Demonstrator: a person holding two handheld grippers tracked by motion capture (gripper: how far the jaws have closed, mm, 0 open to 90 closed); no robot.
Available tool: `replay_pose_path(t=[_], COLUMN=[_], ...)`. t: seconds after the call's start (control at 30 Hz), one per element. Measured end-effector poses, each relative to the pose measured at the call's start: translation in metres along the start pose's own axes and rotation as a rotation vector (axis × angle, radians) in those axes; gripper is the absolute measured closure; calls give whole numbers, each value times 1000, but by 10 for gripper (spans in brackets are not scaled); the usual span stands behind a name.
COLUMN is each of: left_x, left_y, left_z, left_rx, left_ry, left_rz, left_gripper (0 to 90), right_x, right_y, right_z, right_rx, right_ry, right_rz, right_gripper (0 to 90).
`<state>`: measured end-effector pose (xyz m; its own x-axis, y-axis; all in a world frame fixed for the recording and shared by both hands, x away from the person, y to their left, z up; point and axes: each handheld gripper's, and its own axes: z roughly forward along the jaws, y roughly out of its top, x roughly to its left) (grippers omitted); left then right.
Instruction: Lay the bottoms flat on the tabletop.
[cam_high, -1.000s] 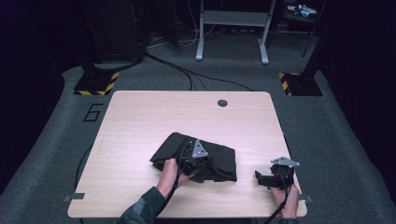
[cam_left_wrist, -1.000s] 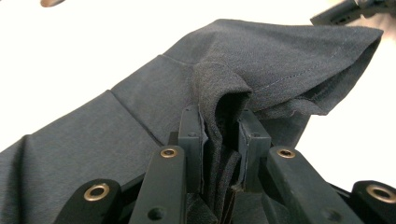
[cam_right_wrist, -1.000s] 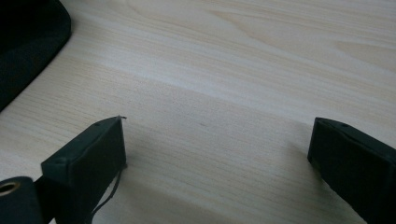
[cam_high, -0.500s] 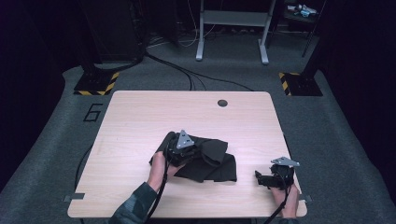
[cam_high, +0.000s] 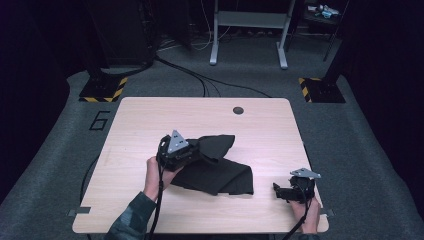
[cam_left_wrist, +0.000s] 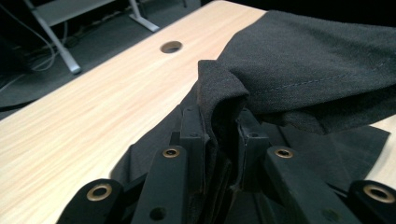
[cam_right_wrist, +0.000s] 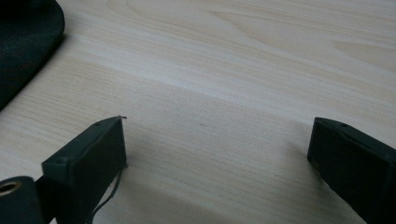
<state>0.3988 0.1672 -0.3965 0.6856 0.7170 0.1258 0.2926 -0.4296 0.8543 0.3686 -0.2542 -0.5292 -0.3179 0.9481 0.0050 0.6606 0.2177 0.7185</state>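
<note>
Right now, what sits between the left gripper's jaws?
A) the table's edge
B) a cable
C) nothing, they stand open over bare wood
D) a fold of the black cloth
D: in the left gripper view the left gripper pinches a bunched fold of the black cloth.

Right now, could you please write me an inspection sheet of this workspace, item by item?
Surface: light wooden table with a round hole near its far edge.
Job's things: black cloth, crumpled, one fold lifted off the table.
Clutter: nothing seen.
Grippers: left tongs shut on a fold of the cloth; right tongs open, nothing between the jaws, low over bare wood near the table's right front corner.
Cables: one trails from each gripper toward the person; more cables run across the floor beyond the table.
Surroundings: grey carpet with a marked 6, yellow-black striped bases, a white metal frame, dark background.
</note>
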Motion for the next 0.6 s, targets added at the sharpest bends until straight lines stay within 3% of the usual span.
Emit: replay_pose_path(t=[0.4,0.47,0.6], left_x=[32,38,49], left_y=[-9,-11,-18], left_z=[-32,-38,-49], left_rx=[-63,-64,-68], left_ry=[99,114,153], left_rz=[-72,-83,-103], left_gripper=[772,773,776], right_x=[0,-1,0], right_y=[0,0,0], right_z=[0,0,0], right_rx=[-1,3,0], right_ry=[-1,-1,-3], right_rz=[6,-11,-1], right_gripper=[38,38,38])
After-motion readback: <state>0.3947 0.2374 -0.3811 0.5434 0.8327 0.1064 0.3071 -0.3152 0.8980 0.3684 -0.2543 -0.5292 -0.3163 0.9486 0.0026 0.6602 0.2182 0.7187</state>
